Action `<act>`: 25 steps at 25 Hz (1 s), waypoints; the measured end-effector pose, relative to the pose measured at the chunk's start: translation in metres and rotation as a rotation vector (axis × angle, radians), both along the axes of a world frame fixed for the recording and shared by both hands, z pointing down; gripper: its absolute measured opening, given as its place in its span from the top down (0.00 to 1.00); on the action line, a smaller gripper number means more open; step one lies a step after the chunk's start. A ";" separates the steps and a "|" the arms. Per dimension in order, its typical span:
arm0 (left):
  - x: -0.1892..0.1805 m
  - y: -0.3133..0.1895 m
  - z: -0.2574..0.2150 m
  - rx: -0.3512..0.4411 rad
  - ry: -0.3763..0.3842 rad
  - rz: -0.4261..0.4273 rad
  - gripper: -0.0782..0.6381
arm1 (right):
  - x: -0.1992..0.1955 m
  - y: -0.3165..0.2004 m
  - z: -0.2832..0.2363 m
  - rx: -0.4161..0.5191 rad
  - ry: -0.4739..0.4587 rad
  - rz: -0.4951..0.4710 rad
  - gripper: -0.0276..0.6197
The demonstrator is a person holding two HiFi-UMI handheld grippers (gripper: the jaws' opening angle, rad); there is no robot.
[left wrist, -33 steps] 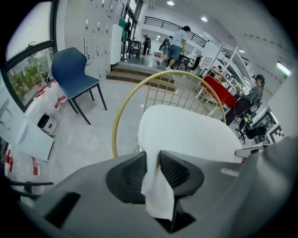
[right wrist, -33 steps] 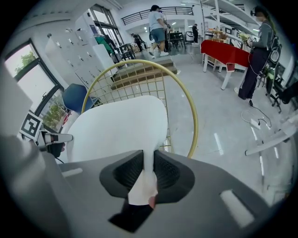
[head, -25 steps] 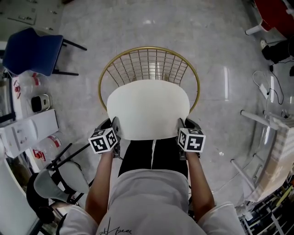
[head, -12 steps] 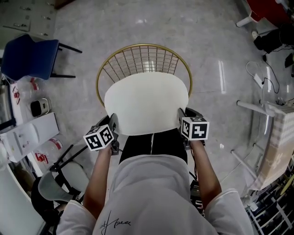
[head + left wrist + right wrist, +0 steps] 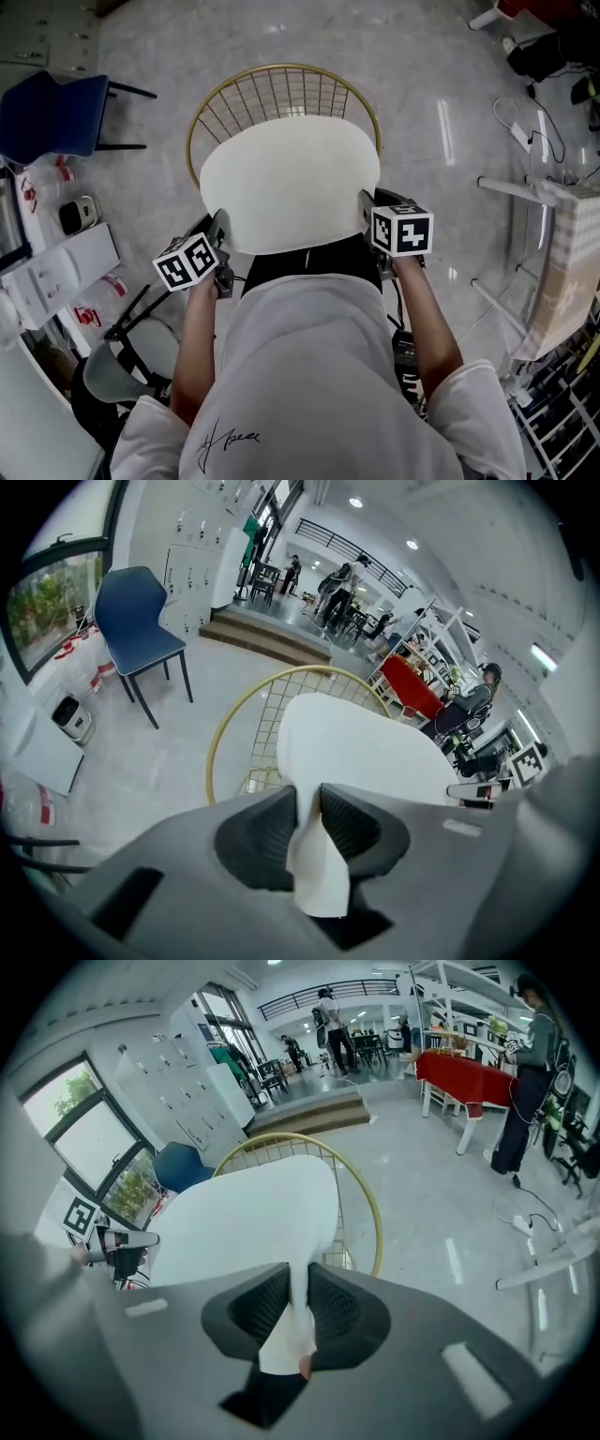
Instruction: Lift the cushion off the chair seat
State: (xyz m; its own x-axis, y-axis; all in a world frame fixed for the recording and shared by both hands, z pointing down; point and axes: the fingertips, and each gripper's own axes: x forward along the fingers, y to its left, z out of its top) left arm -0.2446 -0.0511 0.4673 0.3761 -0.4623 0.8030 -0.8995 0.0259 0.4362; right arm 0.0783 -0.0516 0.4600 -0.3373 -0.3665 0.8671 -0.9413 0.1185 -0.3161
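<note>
A white round cushion (image 5: 289, 183) hangs above the gold wire chair (image 5: 281, 94), held up at its near corners. My left gripper (image 5: 217, 246) is shut on the cushion's left front edge, and the white fabric (image 5: 314, 855) is squeezed between its dark pads. My right gripper (image 5: 367, 217) is shut on the right front edge, where the cushion (image 5: 291, 1330) is pinched thin between the jaws. The chair's wire back (image 5: 272, 714) shows beyond the raised cushion (image 5: 253, 1213) in both gripper views. The seat under the cushion is hidden.
A blue chair (image 5: 56, 112) stands at the far left, with white boxes and bottles (image 5: 56, 267) below it. A grey chair (image 5: 117, 370) sits near my left side. At the right are a clear table (image 5: 548, 216) and cables (image 5: 525, 131). People stand far off.
Both grippers have risen with the cushion pinched between them. The cushion has come up off the seat, and more of the wire back shows beyond it.
</note>
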 end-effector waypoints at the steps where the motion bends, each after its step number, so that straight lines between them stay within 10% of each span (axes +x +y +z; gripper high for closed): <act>1: 0.001 -0.001 -0.003 0.005 0.001 0.003 0.77 | 0.001 0.000 -0.004 0.002 -0.006 0.002 0.85; 25: -0.001 -0.009 -0.059 0.114 0.064 0.014 0.78 | -0.003 0.003 -0.061 0.070 -0.055 0.022 0.86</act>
State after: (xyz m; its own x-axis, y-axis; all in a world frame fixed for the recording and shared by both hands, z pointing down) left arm -0.2458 -0.0598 0.4079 0.4317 -0.5435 0.7199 -0.8696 -0.0389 0.4922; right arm 0.0755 -0.0483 0.3989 -0.3750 -0.4336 0.8194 -0.9253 0.1220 -0.3590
